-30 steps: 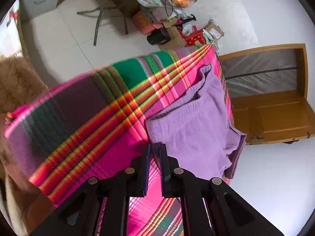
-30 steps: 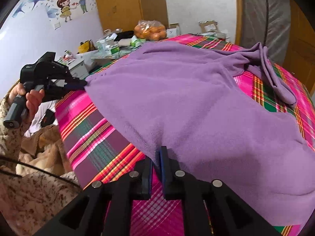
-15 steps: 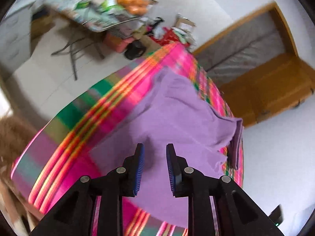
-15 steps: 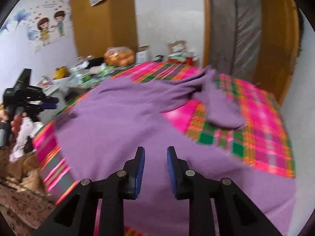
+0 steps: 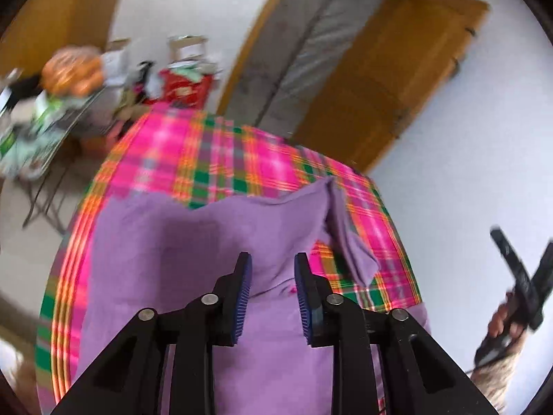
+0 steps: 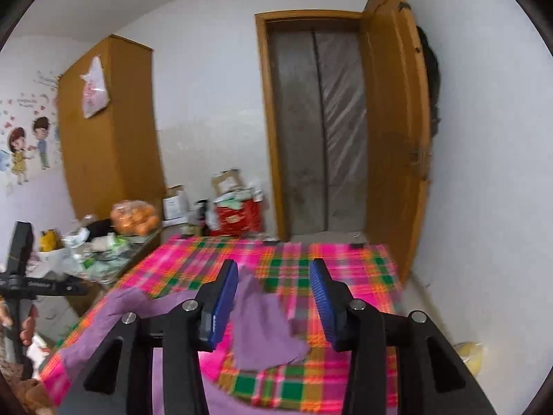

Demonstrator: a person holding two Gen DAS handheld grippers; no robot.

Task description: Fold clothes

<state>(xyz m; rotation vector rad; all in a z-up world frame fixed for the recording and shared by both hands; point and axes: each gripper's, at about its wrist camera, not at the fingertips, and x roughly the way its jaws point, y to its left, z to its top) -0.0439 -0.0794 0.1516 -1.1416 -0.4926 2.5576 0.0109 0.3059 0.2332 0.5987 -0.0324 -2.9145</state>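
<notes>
Both grippers have let go and lifted away from the purple garment [image 5: 179, 242]. A bag [image 6: 133, 221] holds oranges. Left gripper [image 5: 273, 288] and right gripper [image 6: 273, 297] hang open above the cloth, apart from it.

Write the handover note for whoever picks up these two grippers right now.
Left gripper: open, holding nothing, above the purple garment.
Right gripper: open, empty, raised and looking across the bed toward the doorway.
The garment lies spread on the pink plaid bedspread, one sleeve trailing out over the plaid.
Done: garment laid out, mostly flat.
Left: no finished fold is visible. Likely next, bring the sleeve in over the body, then fold the body.
</notes>
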